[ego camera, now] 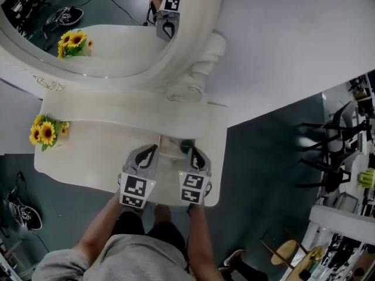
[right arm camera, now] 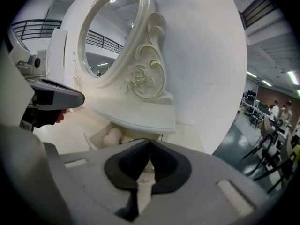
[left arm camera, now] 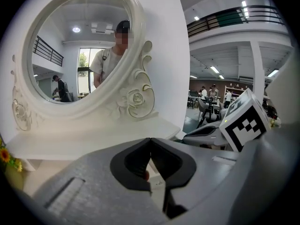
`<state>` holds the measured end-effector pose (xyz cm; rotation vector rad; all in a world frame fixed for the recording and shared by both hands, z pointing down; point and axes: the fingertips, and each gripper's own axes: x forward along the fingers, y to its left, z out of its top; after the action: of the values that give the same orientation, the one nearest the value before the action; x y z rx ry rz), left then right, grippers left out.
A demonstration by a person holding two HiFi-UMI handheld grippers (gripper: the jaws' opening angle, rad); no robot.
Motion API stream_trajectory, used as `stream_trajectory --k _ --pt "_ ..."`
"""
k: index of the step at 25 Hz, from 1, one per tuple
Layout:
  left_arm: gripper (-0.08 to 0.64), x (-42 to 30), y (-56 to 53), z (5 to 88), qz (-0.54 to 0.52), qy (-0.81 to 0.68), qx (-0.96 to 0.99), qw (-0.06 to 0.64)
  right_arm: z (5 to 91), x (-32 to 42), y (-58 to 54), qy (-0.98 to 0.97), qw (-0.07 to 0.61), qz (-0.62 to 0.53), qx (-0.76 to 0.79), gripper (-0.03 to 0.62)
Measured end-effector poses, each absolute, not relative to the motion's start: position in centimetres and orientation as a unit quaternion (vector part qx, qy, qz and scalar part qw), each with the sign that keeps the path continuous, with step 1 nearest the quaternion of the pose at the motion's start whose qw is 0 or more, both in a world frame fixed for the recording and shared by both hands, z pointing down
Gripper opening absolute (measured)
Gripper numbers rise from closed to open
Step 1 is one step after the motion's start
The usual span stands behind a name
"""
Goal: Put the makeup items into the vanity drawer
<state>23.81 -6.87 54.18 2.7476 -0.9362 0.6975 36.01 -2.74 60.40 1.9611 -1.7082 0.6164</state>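
Left hand-held gripper (ego camera: 153, 148) and right hand-held gripper (ego camera: 193, 151) angle downward, jaws together.

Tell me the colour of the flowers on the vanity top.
Yellow petals with dark centres; the sunflowers show best in the head view.

Bright, even indoor light. Ceiling lights (left arm camera: 243, 4) flare slightly in the left gripper view. White vanity top (ego camera: 94, 151) a bit washed out, shadows soft. Both gripper views fisheye-bent with black corners, near foreground blurry. Head view sharp.

no readable text, no labels, no numbers
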Motion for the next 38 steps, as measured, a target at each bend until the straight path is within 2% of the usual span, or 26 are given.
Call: stream_trajectory --k 6,8,10,20,31,38 --pt "0.011 23.9 -6.8 54.3 0.237 -0.319 0.914 0.079 60.3 36.2 -3.1 -0.627 0.223 0.224 0.712 0.012" --pt "0.011 23.9 -6.8 54.3 0.237 -0.321 0.914 0.078 59.9 35.8 -3.2 -0.639 0.207 0.223 0.706 0.065" --pt "0.011 23.9 -6.8 54.2 0.236 -0.323 0.913 0.077 59.6 35.4 -3.3 -0.650 0.193 0.223 0.700 0.172" --pt "0.011 24.4 -7.2 51.9 0.218 -0.326 0.918 0.058 56.6 36.0 -3.1 -0.656 0.181 0.198 0.706 0.172" --pt "0.011 24.4 -7.7 44.8 0.167 -0.340 0.925 0.020 48.0 35.2 -3.1 -0.676 0.150 0.126 0.710 0.172" --pt "0.011 23.5 -7.1 40.8 0.138 -0.350 0.926 -0.005 42.3 34.6 -1.7 -0.675 0.123 0.062 0.724 0.089"
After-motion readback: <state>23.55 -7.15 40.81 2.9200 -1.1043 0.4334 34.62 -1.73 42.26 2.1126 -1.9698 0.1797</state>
